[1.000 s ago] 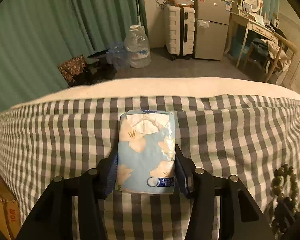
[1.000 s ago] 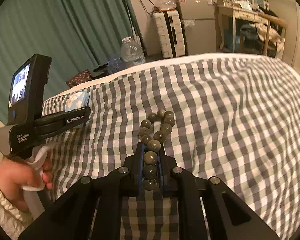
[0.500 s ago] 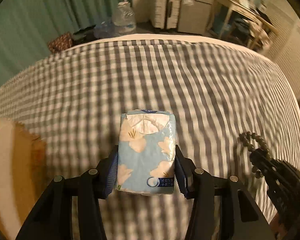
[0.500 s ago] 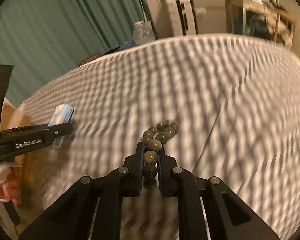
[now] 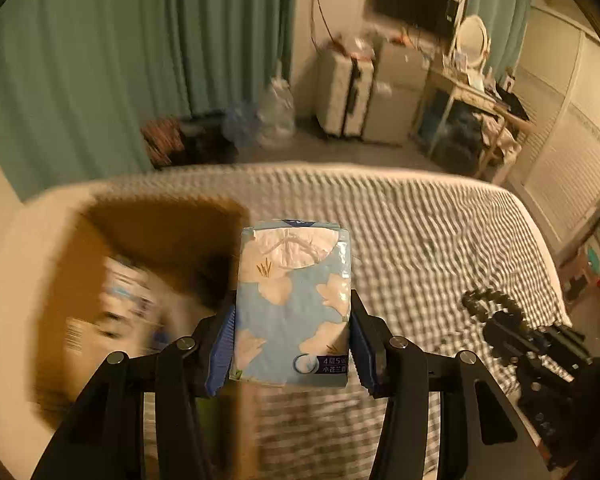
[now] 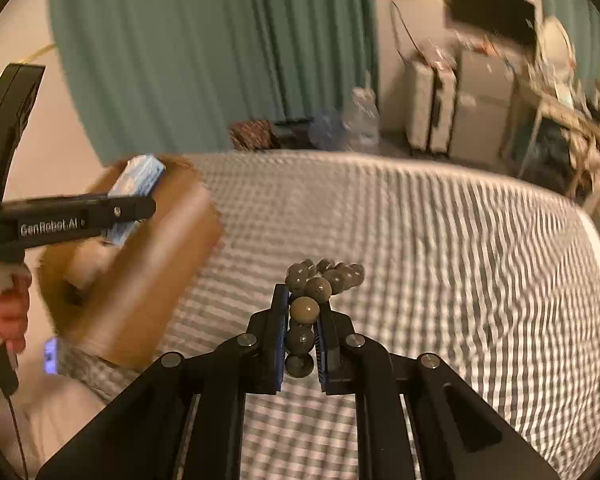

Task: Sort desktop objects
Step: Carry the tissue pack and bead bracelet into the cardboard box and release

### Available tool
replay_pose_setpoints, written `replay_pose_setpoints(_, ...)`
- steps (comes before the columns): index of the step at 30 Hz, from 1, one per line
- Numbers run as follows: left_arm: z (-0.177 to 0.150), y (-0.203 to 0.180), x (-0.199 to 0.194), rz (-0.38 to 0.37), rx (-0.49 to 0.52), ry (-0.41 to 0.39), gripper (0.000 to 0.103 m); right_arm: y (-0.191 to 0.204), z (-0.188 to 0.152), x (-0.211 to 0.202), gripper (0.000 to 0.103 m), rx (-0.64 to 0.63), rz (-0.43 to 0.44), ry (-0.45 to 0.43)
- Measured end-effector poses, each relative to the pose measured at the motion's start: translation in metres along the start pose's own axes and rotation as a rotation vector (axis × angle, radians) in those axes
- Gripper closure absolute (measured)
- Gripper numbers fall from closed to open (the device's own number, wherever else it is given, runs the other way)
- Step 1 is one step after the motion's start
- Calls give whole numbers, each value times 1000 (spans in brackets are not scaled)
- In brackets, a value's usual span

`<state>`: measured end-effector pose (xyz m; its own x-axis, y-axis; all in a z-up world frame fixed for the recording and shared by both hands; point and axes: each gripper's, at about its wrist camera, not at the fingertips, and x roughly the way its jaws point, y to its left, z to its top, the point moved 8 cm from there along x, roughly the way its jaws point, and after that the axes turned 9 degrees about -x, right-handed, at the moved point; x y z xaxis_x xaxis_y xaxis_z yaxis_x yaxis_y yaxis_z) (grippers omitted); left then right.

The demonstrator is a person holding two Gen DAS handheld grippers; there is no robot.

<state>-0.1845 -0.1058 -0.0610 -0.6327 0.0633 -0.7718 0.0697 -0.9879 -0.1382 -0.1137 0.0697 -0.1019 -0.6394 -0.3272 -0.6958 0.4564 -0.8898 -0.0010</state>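
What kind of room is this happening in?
Most likely a bedroom. A bed with a checked cover fills the foreground, long green curtains hang behind it, and a dressing table with a round mirror stands in the far corner beside a white suitcase.

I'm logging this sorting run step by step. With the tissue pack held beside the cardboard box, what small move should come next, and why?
Probably carry the left gripper a little further left until the tissue pack hangs over the open cardboard box, then lower it. The pack is clamped and overlaps only the box's near edge. The right gripper holds the bead bracelet over the checked bedspread.
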Motion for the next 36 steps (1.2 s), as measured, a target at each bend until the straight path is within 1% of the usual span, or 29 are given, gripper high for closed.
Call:
replay_pose_setpoints(1, 8, 16, -19, 19, 15, -25, 51, 16, 13, -9, 92, -17, 17, -23)
replay_pose_setpoints(2, 12, 21, -24, 22, 18, -28, 50, 33, 26, -18, 92, -35, 35, -45)
replay_pose_setpoints(3, 13, 33, -34, 8, 14, -21, 49, 48, 38, -25, 92, -54, 50, -62)
replay_pose_setpoints(4, 12, 47, -43, -22, -8, -18, 49, 65, 51, -31, 92, -77, 70, -78)
replay_pose_setpoints(5, 11, 57, -46, -32, -30, -22, 49, 82, 64, -37, 92, -101, 85, -95)
replay_pose_setpoints(6, 9, 71, -46, -26, -47, -25, 49, 101, 73, -40, 92, -125, 97, -105)
replay_pose_setpoints(8, -1, 102, -37, 6, -68, -16, 49, 137, 85, -41, 92, -174, 112, -104)
replay_pose_setpoints(10, -13, 123, -23, 30, -81, 7, 50, 171, 92, -28, 92, -209, 119, -69)
replay_pose_setpoints(12, -25, 144, -12, 61, -77, 12, 50, 194, 94, -12, 92, -220, 123, -47)
replay_pose_setpoints(13, -30, 152, -7, 76, -75, -2, 50, 206, 96, -3, 92, -218, 137, -37)
replay_pose_setpoints(15, -36, 160, 0, 67, -69, -17, 50, 228, 98, 19, 92, -220, 149, -8)
replay_pose_setpoints(17, -42, 163, 9, 51, -72, -10, 46, 234, 99, 38, 91, -213, 130, 20)
replay_pose_setpoints(18, -40, 166, 13, 53, -84, -20, 35, 237, 102, 46, 89, -195, 125, 19)
replay_pose_setpoints(19, -41, 169, 12, 57, -96, -32, 18, 235, 103, 50, 73, -182, 110, 17)
replay_pose_setpoints(20, -40, 170, 11, 63, -114, -53, 14, 234, 107, 51, 43, -162, 73, 7)
replay_pose_setpoints(21, -38, 171, 9, 68, -132, -90, 12, 229, 112, 52, 27, -139, 28, -7)
replay_pose_setpoints(22, -38, 172, 7, 65, -126, -107, 11, 221, 116, 48, 14, -105, -33, -41)
replay_pose_setpoints(23, -39, 170, 4, 52, -109, -132, 10, 215, 120, 42, 14, -76, -73, -95)
replay_pose_setpoints(24, -41, 176, -3, 45, -99, -145, 4, 210, 123, 34, 14, -60, -86, -130)
replay_pose_setpoints(25, -42, 170, -4, 32, -66, -160, 0, 208, 124, 29, 12, -46, -85, -142)
replay_pose_setpoints(26, -42, 168, -4, 28, -38, -166, 0, 205, 124, 26, 12, -31, -81, -141)
replay_pose_setpoints(27, -39, 167, -1, 36, -23, -171, 0, 201, 124, 24, 12, -29, -101, -128)
replay_pose_setpoints(28, -37, 166, -2, 71, -12, -189, 0, 199, 124, 21, 12, -37, -129, -121)
replay_pose_setpoints(29, -36, 168, -2, 87, -10, -202, 0, 196, 123, 16, 11, -54, -167, -123)
replay_pose_setpoints(30, -35, 163, -8, 86, -5, -239, 0, 193, 121, 10, 10, -66, -203, -134)
replay_pose_setpoints(31, -36, 162, -14, 67, -5, -271, 0, 189, 120, 3, 5, -74, -241, -156)
replay_pose_setpoints(33, -39, 152, -25, 47, -34, -333, 0, 175, 111, -11, 3, -67, -317, -212)
replay_pose_setpoints(34, -42, 151, -29, 61, -54, -340, 0, 168, 107, -11, 3, -55, -330, -220)
replay_pose_setpoints(36, -47, 144, -32, 66, -83, -341, 0, 157, 96, -10, 3, -11, -295, -203)
